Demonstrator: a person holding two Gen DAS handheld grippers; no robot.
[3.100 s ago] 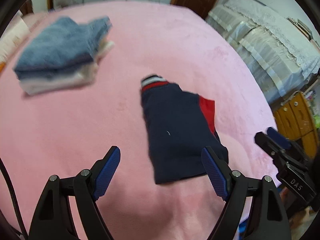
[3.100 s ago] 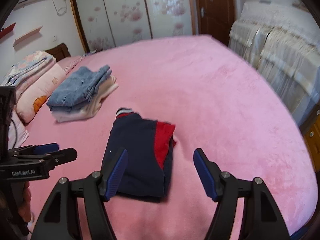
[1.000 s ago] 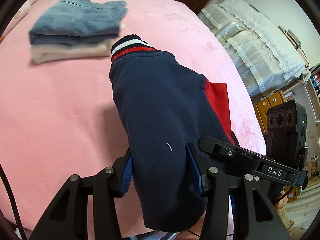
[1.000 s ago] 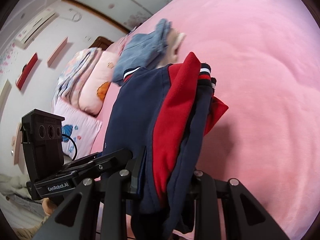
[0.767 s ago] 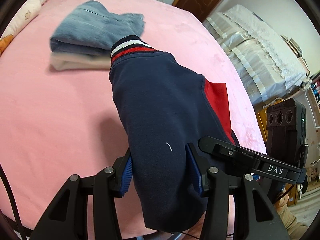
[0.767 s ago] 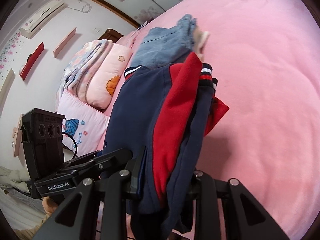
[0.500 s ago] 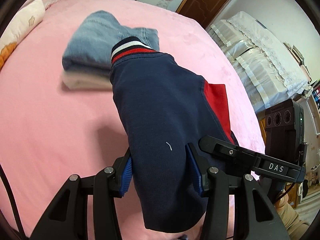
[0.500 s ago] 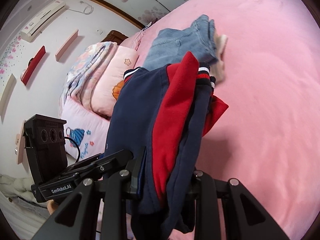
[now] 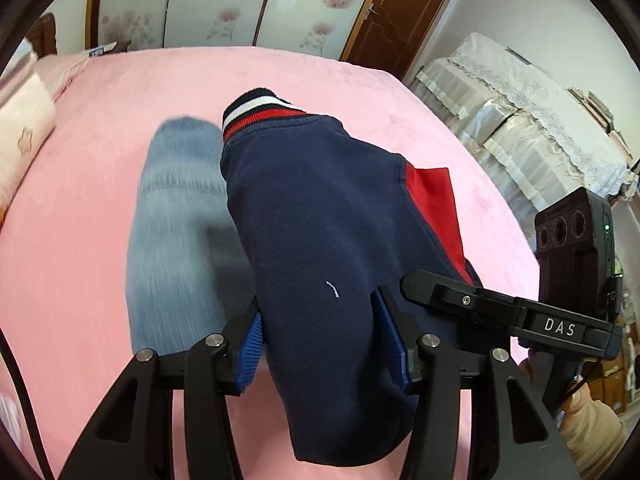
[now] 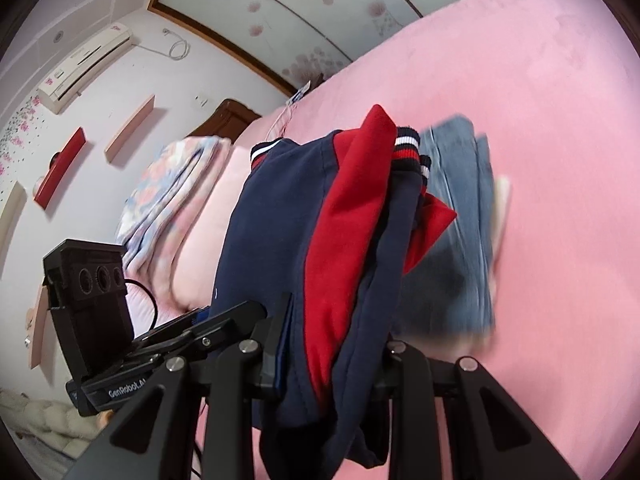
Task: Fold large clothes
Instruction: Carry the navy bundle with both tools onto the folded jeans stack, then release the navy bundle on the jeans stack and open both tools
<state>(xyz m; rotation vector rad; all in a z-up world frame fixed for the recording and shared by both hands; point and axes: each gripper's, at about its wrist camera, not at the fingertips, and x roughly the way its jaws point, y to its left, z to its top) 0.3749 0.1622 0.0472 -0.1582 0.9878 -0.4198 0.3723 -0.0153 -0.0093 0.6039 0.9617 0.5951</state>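
Holding the folded navy and red jacket [image 9: 320, 240] up off the pink bed [image 9: 100, 240], I have both tools clamped on its near end. My left gripper [image 9: 324, 344] squeezes the thick navy fold between its blue pads [image 9: 250, 354], and the jacket runs forward from the fingers to its striped cuff [image 9: 260, 110] at the far end. My right gripper [image 10: 332, 356] pinches the same bundle, where I see the red panel [image 10: 344, 216] sandwiched between navy layers, hanging down a bit below the fingers.

Past the tips of both tools, under the jacket, lies the folded jeans pile [image 9: 176, 220], blurry, flat on the bed. From the right tool it shows just to the right of the jacket [image 10: 460, 220].

Each tool sees the other one close beside it. Left of my right gripper, farther off, are pillows [image 10: 200, 220] and a folded flowery quilt [image 10: 168, 184]. Ahead of my left gripper stand wardrobe doors [image 9: 224, 4] and a brown door [image 9: 400, 12].
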